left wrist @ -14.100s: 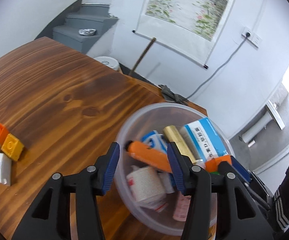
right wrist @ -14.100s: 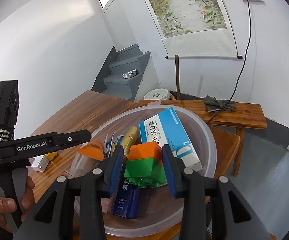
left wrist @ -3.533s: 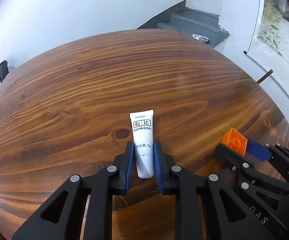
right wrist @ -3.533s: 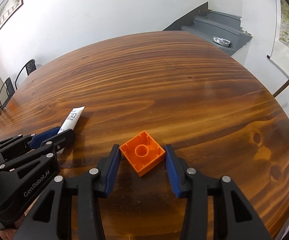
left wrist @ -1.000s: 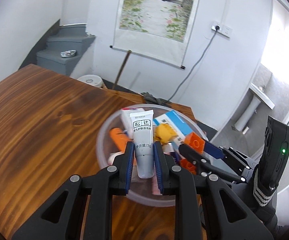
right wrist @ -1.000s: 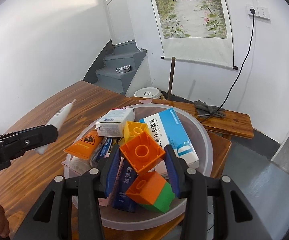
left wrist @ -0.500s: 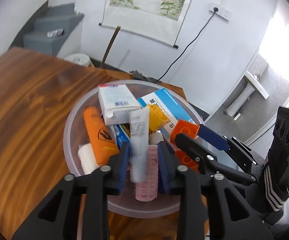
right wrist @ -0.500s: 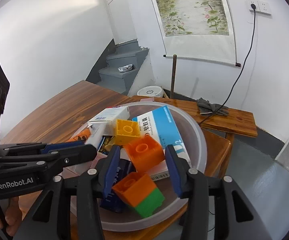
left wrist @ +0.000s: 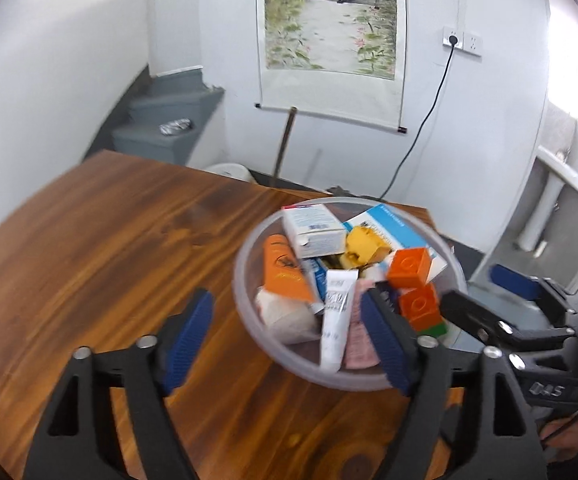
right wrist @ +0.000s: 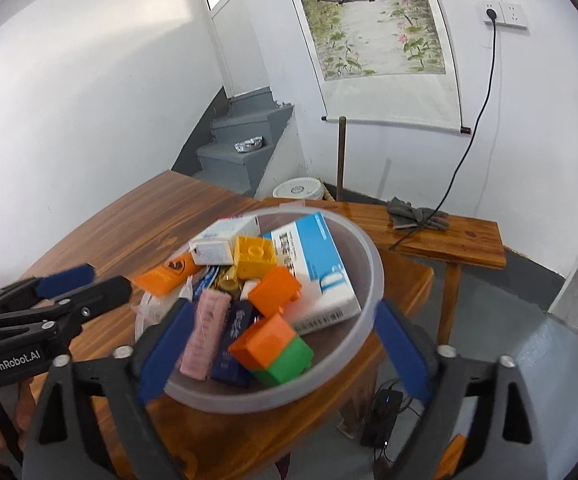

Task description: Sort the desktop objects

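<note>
Left wrist view: the left gripper (left wrist: 287, 336) is hanging released, the white tube (left wrist: 336, 322) lying in the bowl (left wrist: 245, 312); the right gripper (right wrist: 283, 354), likewise spread, is holding nothing above 2 orange blocks (right wrist: 275, 290).

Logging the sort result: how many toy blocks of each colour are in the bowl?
Orange blocks: 2
Yellow block: 1
Green block: 1
Total: 4
</note>
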`<state>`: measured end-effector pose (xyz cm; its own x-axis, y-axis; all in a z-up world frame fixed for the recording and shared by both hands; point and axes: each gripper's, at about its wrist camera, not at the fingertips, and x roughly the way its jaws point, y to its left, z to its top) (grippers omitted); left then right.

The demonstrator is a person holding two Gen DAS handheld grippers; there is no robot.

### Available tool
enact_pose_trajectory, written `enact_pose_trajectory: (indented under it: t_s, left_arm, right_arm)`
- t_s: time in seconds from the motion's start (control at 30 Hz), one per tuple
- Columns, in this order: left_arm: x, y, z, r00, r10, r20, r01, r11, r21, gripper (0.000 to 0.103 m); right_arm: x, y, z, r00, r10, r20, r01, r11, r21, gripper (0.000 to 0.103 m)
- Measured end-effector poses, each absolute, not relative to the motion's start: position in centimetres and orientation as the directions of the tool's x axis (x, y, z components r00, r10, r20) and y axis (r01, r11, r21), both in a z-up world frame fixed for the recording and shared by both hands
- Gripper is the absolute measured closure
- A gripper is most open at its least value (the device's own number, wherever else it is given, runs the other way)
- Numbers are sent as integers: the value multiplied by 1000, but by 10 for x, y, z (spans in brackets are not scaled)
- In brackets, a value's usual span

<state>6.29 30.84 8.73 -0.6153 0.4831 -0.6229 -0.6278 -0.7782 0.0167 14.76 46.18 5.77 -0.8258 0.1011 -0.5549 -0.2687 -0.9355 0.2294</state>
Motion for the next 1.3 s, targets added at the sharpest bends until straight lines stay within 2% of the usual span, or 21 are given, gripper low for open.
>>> enact_pose_trajectory:
  t_s: [0.17,0.27,0.43,0.63,1.3]
  left_arm:
    - [75,303,86,-602,468,-647,-635,-772,32,18]
    - [81,299,92,-631,440,-639,-606,-793,53,18]
    - [96,290,105,-699,414,-583,-567,-817,100,18]
    - [102,293,108,-745,346,-570,-522,-835,174,18]
    - [99,305,83,-622,402,-672,-614,-783,100,18]
  right_arm:
    - [165,454,57,-784,93,-613,-274,-939,209,0]
    - [174,444,61,-755,149,-638,-305,-942,141,0]
    - [191,431,70,-754,201,-625,-332,-938,99,0]
    - [203,425,73,-744,224,-630,-364,-926,100,0]
    - [206,433,51,-711,213,-670,-390,-912,124,0]
